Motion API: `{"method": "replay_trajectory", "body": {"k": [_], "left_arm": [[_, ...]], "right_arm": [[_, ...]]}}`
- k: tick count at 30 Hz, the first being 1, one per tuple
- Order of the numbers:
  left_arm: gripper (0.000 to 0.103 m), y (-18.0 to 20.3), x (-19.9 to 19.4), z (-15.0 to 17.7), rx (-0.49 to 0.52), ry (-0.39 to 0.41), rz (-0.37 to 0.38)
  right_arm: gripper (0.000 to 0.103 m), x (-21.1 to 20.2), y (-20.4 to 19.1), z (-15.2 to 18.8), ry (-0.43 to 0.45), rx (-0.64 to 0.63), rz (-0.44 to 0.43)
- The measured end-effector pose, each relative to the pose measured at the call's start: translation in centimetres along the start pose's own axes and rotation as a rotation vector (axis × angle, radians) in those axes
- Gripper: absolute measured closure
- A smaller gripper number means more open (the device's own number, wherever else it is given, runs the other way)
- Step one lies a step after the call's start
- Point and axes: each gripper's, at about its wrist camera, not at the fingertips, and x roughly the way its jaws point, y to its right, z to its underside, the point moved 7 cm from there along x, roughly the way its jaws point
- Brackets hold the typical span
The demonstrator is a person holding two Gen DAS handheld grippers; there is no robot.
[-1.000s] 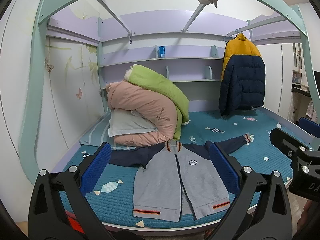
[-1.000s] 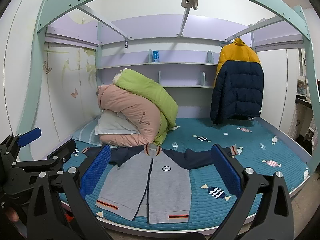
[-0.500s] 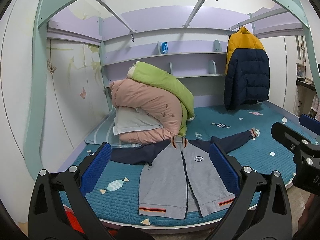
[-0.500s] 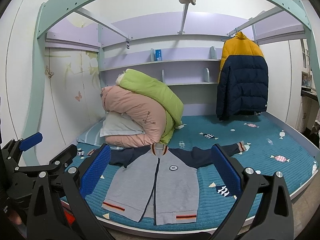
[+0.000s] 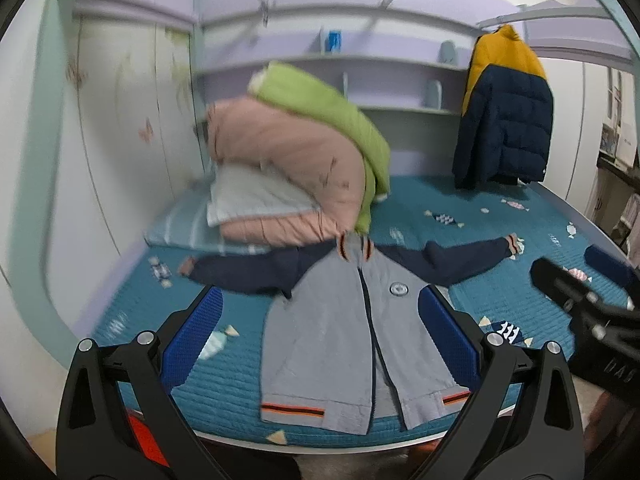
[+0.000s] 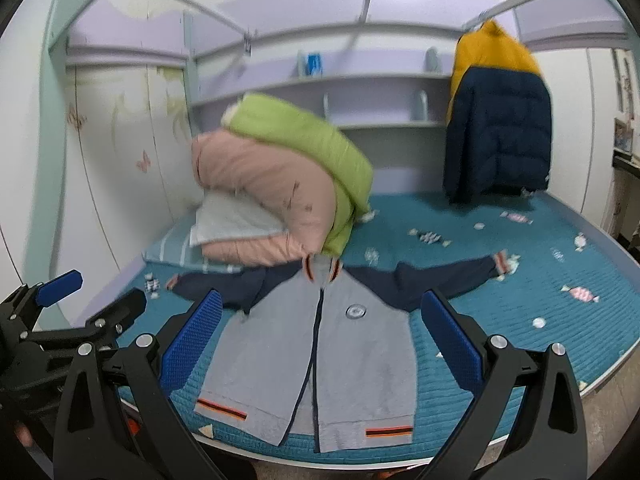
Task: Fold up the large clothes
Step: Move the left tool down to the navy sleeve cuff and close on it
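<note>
Left wrist view: the teal quilted bed (image 5: 500, 292) carries the grey zip-up jacket with navy sleeves (image 5: 352, 332), spread flat at its front edge. Left gripper (image 5: 320, 332) and right gripper (image 6: 320, 336) hover level above the jacket, blue-padded fingers (image 6: 192, 340) spread, holding nothing.

Left tongs (image 5: 320, 338) spread wide, grey jacket (image 5: 352, 340) flat on bed (image 5: 520, 300)

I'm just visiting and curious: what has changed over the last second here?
Both open grippers, left and right, moved closer to the grey zip jacket with navy sleeves, which looms larger. Nothing was grasped. The jacket stays spread flat on the teal quilted bed.
</note>
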Motion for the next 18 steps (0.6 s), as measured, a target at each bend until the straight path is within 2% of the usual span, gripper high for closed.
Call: {"method": "replay_trajectory", "body": {"k": [6,10,15,18], "left_arm": [[0.005,-2.9,8.1,1.4,-0.050,-0.122,-0.023],[0.005,-5.1,13.4,2.6,-0.097,-0.188,-0.010],[0.005,-9.5,21.2,4.2,-0.131,-0.273,-0.050],[0.005,-13.6,25.9,5.1,-0.165,-0.310,-0.073]], "right_arm": [[0.007,8.6,-1.9,1.2,-0.095,-0.007,-0.033],[0.007,14.8,-3.0,1.9,-0.157,0.002,-0.056],[0.007,23.2,-4.2,3.4,-0.246,-0.003,-0.078],[0.007,27.7,-4.8,4.2,-0.275,-0.013,-0.077]]}}
